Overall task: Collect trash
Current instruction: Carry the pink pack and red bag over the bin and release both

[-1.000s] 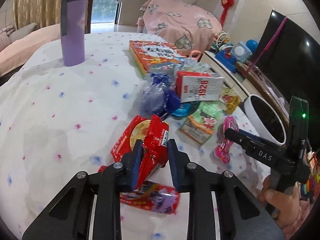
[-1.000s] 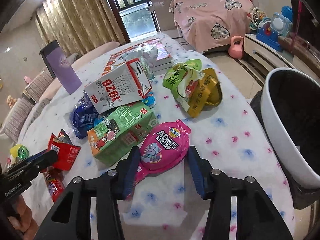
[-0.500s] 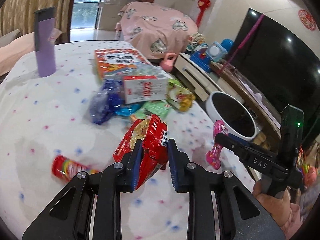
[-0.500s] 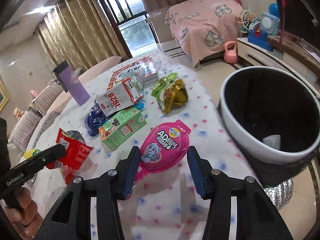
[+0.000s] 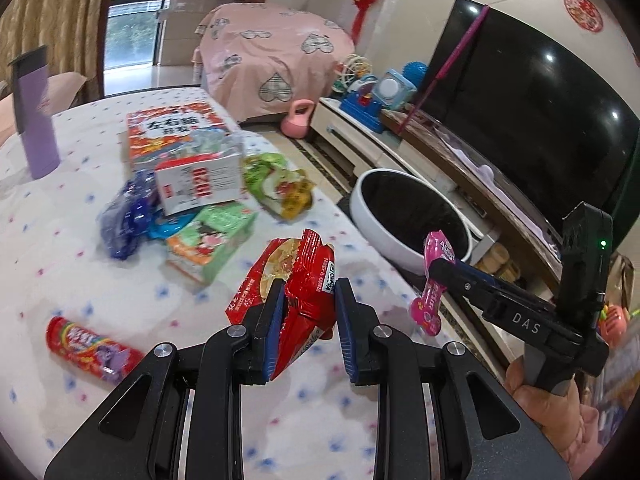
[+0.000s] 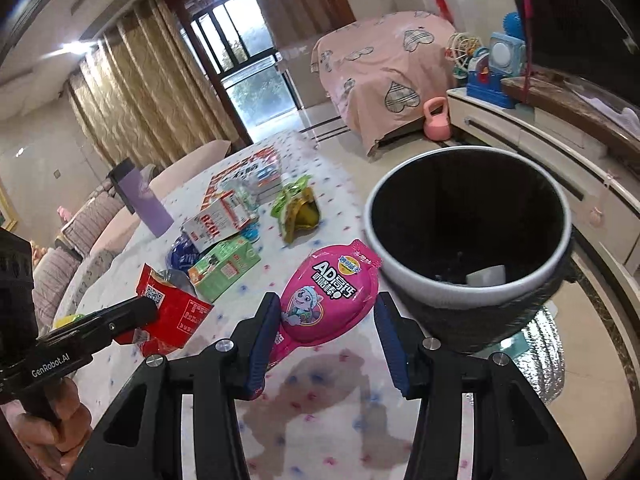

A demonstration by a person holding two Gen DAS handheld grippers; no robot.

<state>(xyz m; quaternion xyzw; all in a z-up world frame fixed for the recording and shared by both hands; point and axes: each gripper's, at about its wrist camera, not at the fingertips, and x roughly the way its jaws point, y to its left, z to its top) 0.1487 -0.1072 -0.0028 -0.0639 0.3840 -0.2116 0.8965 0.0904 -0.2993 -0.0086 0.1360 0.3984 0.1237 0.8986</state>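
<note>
Left tongs: clamped on crumpled red foil wrapper, upright.
Right tongs: gripping flat pink lollipop packet, pointing toward white-rimmed bin.

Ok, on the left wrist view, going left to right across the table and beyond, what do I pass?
Purple tumbler → blue wrapper → red snack packet in the left gripper → pink packet held by the right gripper, at the white bin.

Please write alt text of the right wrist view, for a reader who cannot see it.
The right gripper holds a pink cartoon candy packet in its jaws, close to the rim of a white trash bin beside a spotted tablecloth. At left, the left gripper holds a red wrapper; more packaging lies behind.
</note>
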